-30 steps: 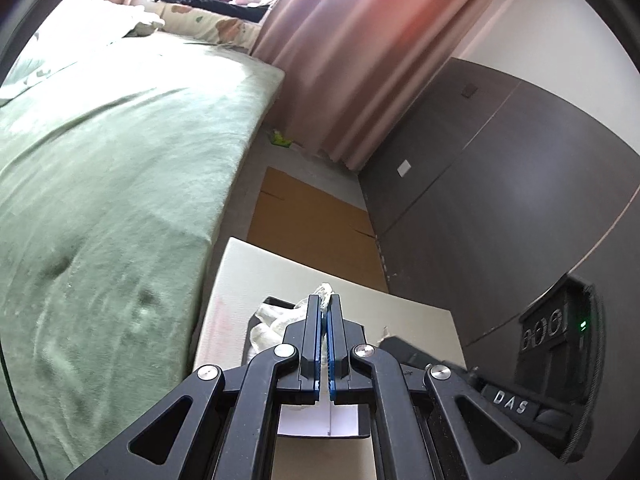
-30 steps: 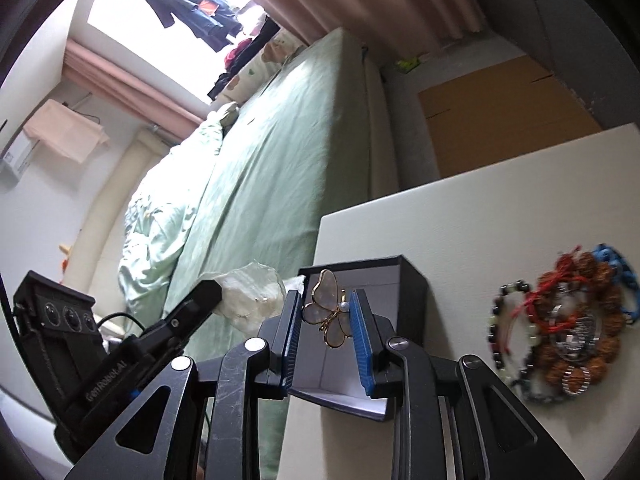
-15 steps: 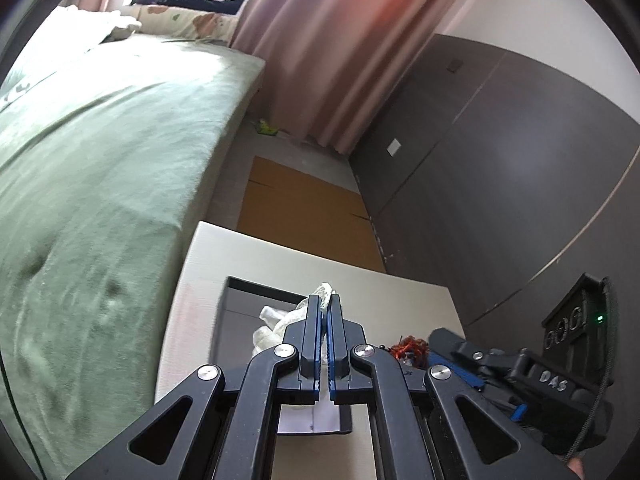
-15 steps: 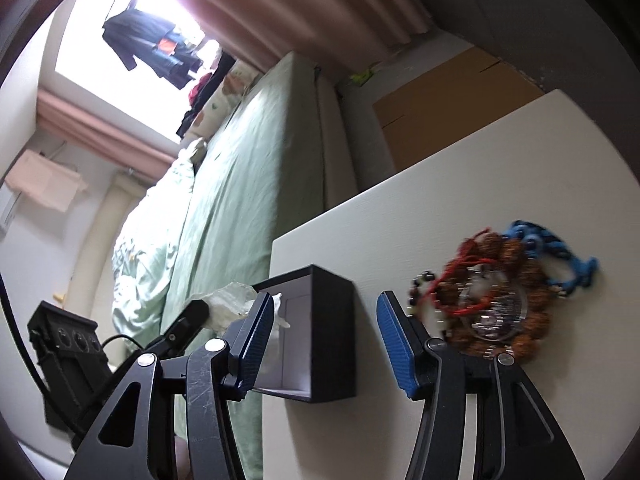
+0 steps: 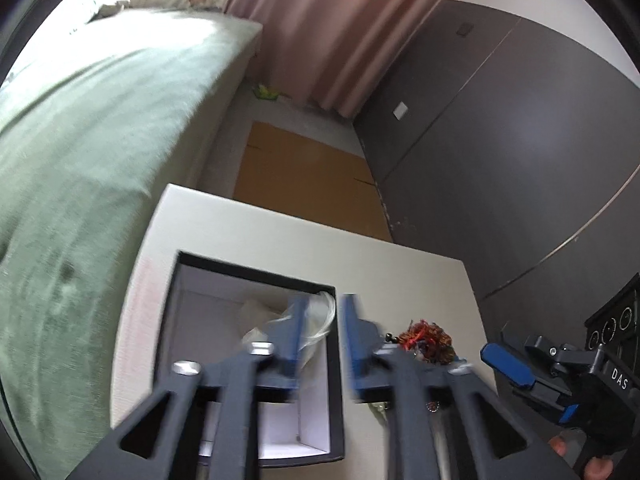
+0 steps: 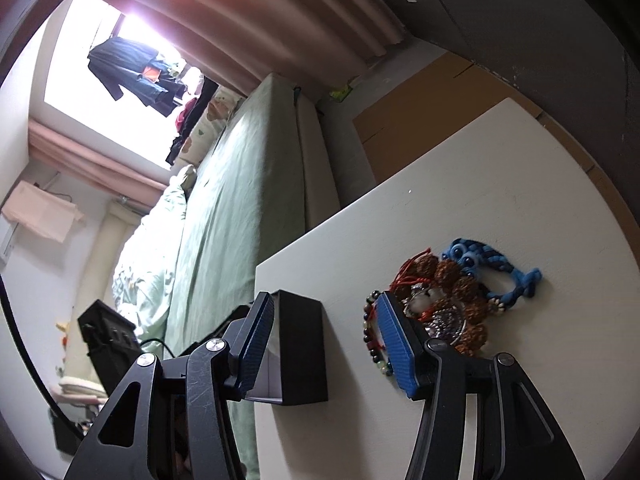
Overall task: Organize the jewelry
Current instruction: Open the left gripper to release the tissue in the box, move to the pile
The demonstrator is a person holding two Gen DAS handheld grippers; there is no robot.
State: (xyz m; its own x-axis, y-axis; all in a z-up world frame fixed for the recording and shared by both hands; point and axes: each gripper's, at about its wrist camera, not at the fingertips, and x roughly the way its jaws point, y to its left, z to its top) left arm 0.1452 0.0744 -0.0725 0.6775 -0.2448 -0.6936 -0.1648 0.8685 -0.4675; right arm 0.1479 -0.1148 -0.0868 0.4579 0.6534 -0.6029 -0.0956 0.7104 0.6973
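Note:
A black box with a white lining (image 5: 256, 280) stands open on the white table (image 5: 360, 256). A clear plastic bag (image 5: 316, 316) lies inside it. My left gripper (image 5: 320, 332) is open just above the box's right wall, beside the bag. A pile of bead bracelets (image 6: 452, 300) with a blue braided one (image 6: 496, 268) lies on the table right of the box (image 6: 300, 344). It also shows in the left wrist view (image 5: 428, 336). My right gripper (image 6: 324, 344) is wide open and empty, between the box and the pile.
A green bed (image 5: 80, 140) runs along the table's left side. Flat cardboard (image 5: 304, 176) lies on the floor beyond the table. A dark wardrobe (image 5: 520, 140) stands to the right. Pink curtains (image 6: 280, 20) hang at the back.
My left gripper has opened and let go of the plastic bag, which now lies in the box. My right gripper dropped the butterfly piece, opened wide and has moved right toward the bracelets.

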